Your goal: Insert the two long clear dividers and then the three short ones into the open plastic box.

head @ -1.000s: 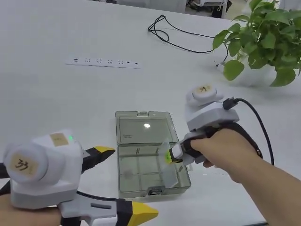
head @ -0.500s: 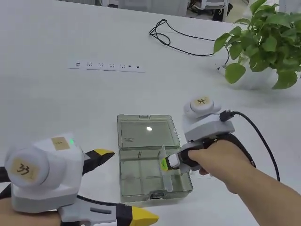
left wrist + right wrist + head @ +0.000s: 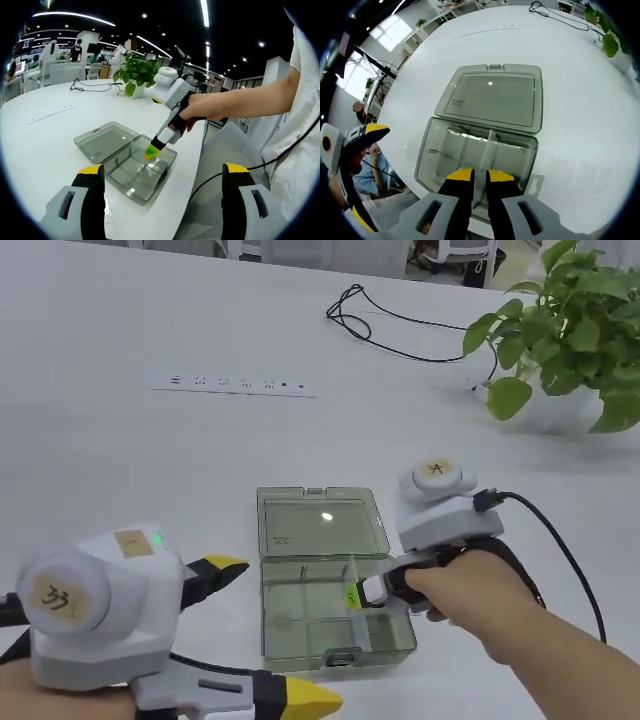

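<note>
The open clear plastic box (image 3: 300,625) lies on the white table with its lid (image 3: 320,523) folded back flat. My right gripper (image 3: 356,594) reaches into the tray from the right, shut on a clear divider (image 3: 486,150). The divider stands upright across the tray from front to back. Faint lines of other dividers show in the tray's left half. My left gripper (image 3: 265,632) hovers left of the box, its jaws open wide and holding nothing. In the left gripper view the box (image 3: 112,150) lies ahead of the left gripper (image 3: 162,170), and the right gripper (image 3: 151,151) dips into it.
A white power strip (image 3: 232,384) lies at the back of the table. A black cable (image 3: 400,325) curls beyond it, and a potted plant (image 3: 575,330) stands at the back right. Faint clear pieces (image 3: 567,170) lie on the table right of the box.
My right gripper has lowered the divider from a tilt above the box's right side to upright inside the tray. The left gripper has stayed put; the head camera shifted.
</note>
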Demonstrator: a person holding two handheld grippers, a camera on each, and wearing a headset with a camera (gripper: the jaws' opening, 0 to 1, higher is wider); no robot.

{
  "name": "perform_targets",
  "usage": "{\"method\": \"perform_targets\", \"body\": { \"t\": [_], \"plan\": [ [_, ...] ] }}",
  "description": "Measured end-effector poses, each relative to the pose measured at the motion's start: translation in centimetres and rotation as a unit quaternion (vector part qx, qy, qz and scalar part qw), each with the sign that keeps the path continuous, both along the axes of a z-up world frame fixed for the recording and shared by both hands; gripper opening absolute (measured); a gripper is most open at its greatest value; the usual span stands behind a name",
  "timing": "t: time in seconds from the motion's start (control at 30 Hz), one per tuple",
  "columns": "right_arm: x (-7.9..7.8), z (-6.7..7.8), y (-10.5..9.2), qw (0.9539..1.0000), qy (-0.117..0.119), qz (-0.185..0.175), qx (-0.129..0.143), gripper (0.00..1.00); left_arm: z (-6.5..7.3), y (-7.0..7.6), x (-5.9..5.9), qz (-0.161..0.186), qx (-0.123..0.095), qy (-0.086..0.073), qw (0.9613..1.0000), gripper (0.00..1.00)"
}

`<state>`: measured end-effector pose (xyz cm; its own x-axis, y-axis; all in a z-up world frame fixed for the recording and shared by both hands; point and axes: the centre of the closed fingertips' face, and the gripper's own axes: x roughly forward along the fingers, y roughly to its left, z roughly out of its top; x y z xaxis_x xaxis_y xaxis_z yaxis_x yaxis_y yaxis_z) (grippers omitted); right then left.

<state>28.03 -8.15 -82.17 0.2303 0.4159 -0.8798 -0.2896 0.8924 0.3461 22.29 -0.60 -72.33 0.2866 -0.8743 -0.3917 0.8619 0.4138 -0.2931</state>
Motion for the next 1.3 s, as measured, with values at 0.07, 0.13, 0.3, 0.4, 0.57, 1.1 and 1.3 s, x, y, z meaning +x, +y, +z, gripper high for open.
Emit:
{"method": "perform_targets", "body": {
  "t": [0.07,0.13,0.3,0.4,0.57,1.1,1.3],
  "plan": [
    [0.0,0.1,-0.1,1.0,-0.005,0.003,0.006,0.11,0.0,0.1,0.0,0.002,0.002,0.0,1.0,1.0],
    [0.0,0.2,-0.1,0.9998,-0.013,0.009,0.012,0.11,0.1,0.2,0.0,0.004,0.004,-0.001,1.0,1.0],
    [0.1,1.1,-0.2,0.9985,-0.037,0.012,0.038,0.11,0.4,0.3,0.1,0.013,0.008,-0.004,0.9999,1.0],
    [0.3,1.8,-0.5,0.9974,-0.053,0.015,0.046,0.13,0.5,0.4,0.1,0.018,0.011,-0.005,0.9998,1.0],
    [0.8,3.6,-0.8,0.9931,-0.092,0.027,0.069,0.19,0.9,0.4,-0.1,0.027,0.014,-0.008,0.9995,1.0],
    [-0.4,8.8,-2.2,0.9699,-0.187,0.099,0.12,0.36,1.9,0.9,-0.4,0.061,0.023,-0.013,0.9978,0.99],
    [-1.5,9.6,-2.4,0.9563,-0.218,0.147,0.127,0.45,2.1,1.3,-0.3,0.073,0.026,-0.015,0.9969,0.99]
  ]
}}
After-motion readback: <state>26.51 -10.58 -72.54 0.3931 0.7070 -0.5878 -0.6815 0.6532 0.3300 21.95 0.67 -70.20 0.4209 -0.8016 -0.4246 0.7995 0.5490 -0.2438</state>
